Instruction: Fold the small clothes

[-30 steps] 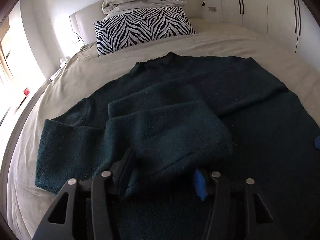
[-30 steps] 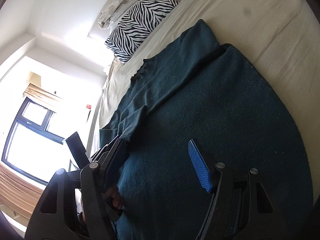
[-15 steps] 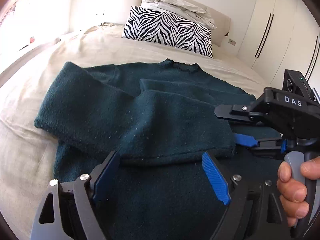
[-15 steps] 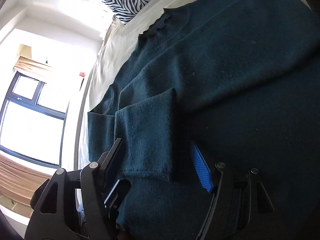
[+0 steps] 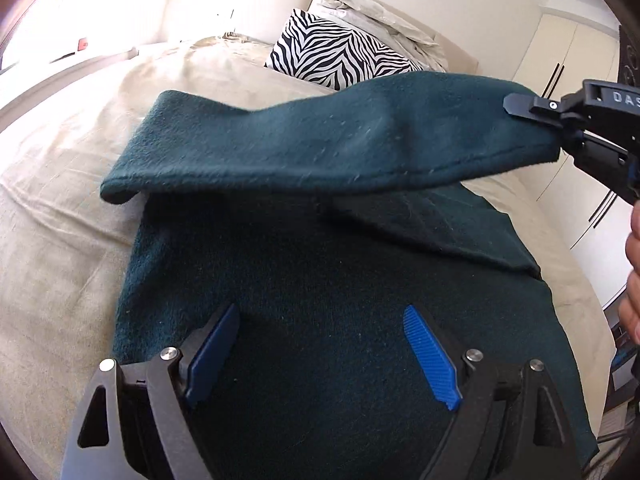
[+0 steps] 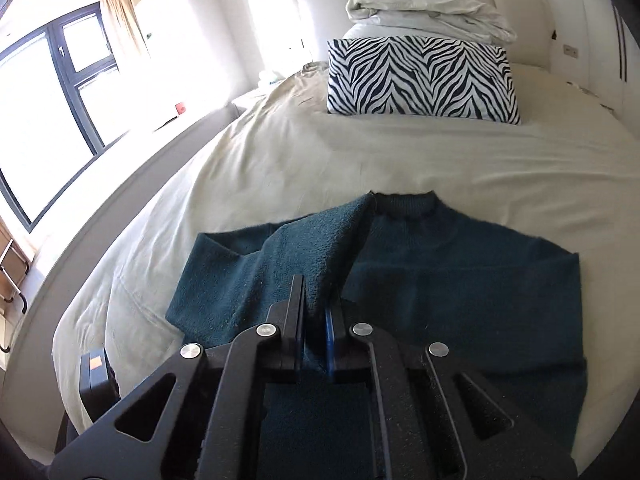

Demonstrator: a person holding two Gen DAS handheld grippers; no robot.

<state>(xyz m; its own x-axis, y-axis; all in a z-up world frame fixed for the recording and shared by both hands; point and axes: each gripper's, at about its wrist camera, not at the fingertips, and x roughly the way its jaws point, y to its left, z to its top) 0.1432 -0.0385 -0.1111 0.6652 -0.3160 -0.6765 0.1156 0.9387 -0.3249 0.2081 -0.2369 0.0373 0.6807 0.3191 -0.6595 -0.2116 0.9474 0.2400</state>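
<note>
**Sleeve lifted over sweater**

The left hand-held gripper (image 5: 320, 354) hovers wide apart and empty above the dark green sweater (image 5: 340, 300) spread on the bed (image 6: 300, 160). Toward two o'clock, the right hand-held gripper (image 6: 316, 320) is clamped on the raised sleeve (image 5: 320, 148). A zebra pillow (image 6: 424, 80) lies farthest, at twelve.

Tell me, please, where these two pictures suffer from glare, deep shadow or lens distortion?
Left wrist view: wall upper left washes out; sweater body beneath the lifted sleeve goes nearly black. Right wrist view: glare bleaches the wall beside the window; bed edge bows from the fisheye; the sweater is evenly lit.
</note>
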